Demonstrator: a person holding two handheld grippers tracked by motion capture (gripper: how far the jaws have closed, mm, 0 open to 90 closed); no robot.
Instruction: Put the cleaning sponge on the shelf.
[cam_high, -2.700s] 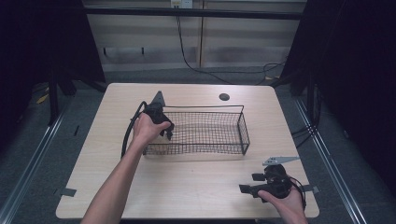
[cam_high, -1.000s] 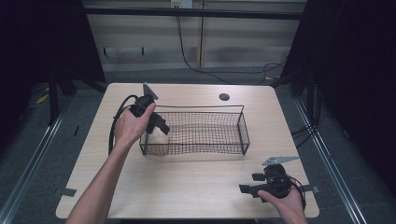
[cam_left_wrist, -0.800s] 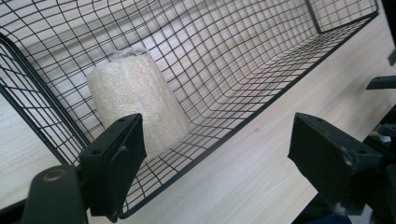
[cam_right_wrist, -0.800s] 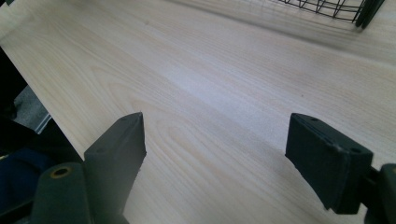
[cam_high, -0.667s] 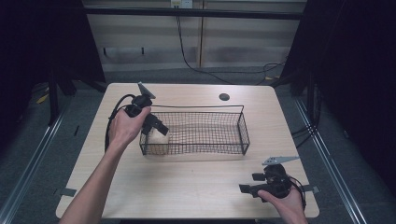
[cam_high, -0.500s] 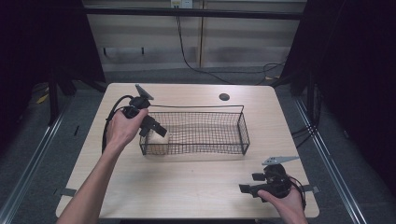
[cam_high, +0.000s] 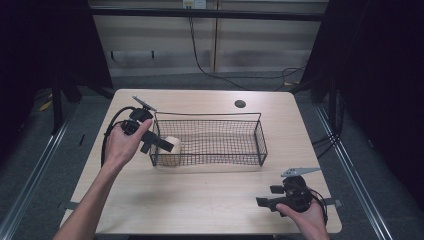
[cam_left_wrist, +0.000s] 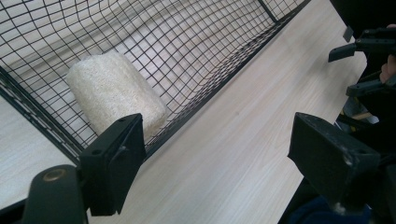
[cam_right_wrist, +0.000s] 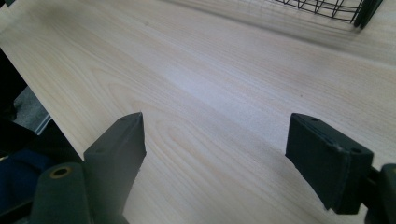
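Note:
A black wire basket (cam_high: 210, 117) stands in the middle of the wooden table (cam_high: 200, 200). A pale loofah-like sponge roll (cam_high: 172, 148) (cam_left_wrist: 112, 95) lies inside it at its left end. My left gripper (cam_high: 161, 144) (cam_left_wrist: 219, 154) hovers just above and outside the basket's left front corner, open with nothing between its jaws. My right gripper (cam_high: 267, 197) (cam_right_wrist: 219, 149) rests near the table's front right edge, open and empty, with bare wood under its jaws.
A dark round grommet (cam_high: 240, 104) sits in the tabletop behind the basket. Black cables trail from both grippers. The basket's corner (cam_right_wrist: 364, 11) shows at the top of the right gripper view. Dark floor and metal frame rails surround the table.
My left gripper has drawn back out of the basket toward the left and opened, leaving the sponge roll lying in the basket's left end. The right gripper has not moved.

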